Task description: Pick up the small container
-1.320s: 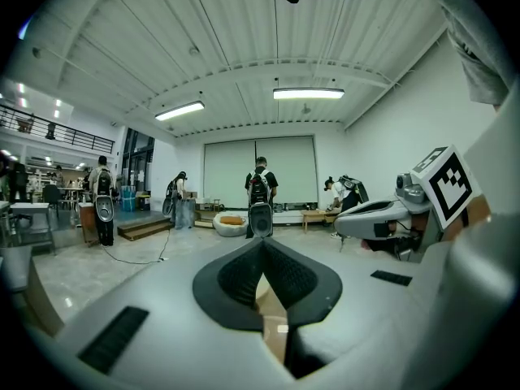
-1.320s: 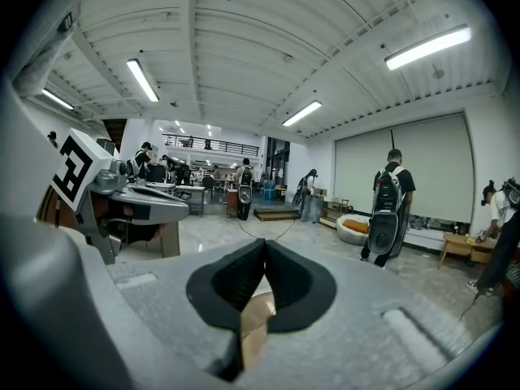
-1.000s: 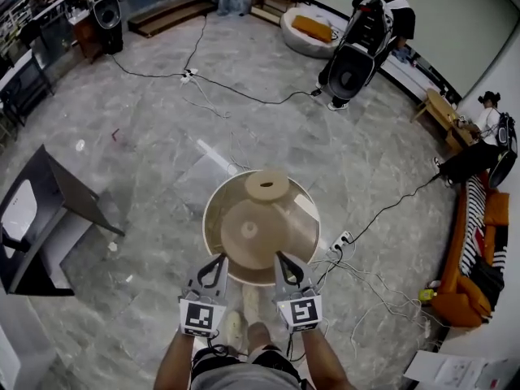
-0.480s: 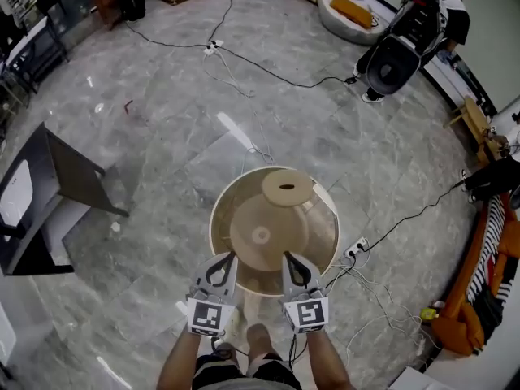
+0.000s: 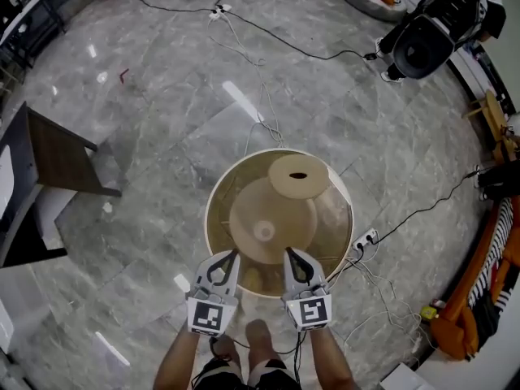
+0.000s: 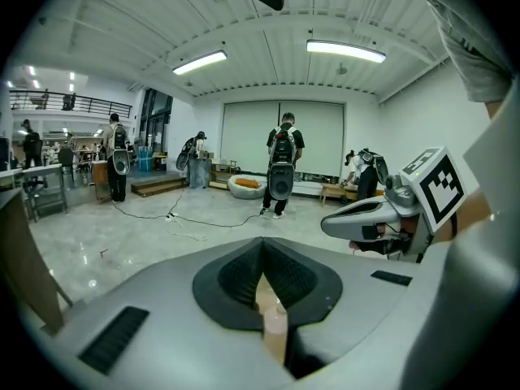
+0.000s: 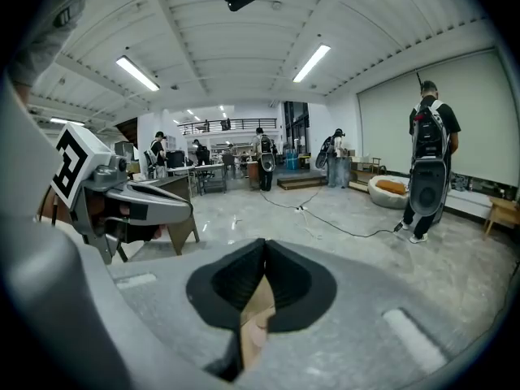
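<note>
approach stage: both grippers clenched, empty, short of the small container (image 5: 299,177).
head view: left gripper (image 5: 230,255) and right gripper (image 5: 290,253) at lower centre, by the near rim of the round surface (image 5: 213,218); container above centre, well apart. next, by judgement: open one, reach up-frame. gripper views show jaws together, not the container.

The round tan table (image 5: 333,238) has a smooth, glassy top; the small round tan container (image 5: 298,177) on it looks matt; the grey veined stone floor (image 5: 146,136) around it gleams.
</note>
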### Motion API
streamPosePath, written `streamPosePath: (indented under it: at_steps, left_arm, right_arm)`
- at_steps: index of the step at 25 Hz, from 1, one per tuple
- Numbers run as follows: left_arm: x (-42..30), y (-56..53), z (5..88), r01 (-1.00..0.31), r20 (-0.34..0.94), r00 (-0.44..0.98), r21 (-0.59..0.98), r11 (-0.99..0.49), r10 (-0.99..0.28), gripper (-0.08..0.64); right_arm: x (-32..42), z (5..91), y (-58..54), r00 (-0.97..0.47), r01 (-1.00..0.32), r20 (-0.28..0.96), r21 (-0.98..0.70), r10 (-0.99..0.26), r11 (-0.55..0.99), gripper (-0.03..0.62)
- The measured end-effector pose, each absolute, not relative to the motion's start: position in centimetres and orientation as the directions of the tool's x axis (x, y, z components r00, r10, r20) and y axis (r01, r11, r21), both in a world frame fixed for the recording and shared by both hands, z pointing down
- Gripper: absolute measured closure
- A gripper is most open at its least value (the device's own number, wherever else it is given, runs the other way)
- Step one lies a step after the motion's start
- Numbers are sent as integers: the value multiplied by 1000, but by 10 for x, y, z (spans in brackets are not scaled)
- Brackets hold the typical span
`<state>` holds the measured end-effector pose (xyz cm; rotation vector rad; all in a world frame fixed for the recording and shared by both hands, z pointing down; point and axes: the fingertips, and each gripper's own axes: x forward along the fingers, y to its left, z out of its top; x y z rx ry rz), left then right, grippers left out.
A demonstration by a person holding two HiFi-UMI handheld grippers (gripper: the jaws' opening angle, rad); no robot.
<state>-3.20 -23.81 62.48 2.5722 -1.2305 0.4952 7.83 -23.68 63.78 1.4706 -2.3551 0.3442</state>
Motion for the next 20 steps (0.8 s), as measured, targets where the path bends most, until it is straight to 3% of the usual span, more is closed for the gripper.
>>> streamPosePath:
  at_steps: [20]
  left_arm:
    - [-28, -253, 799, -809, 482, 571, 190, -556, -665, 543]
  right_arm:
    - [69, 806, -263, -438, -882, 464, -55, -770, 468, 592]
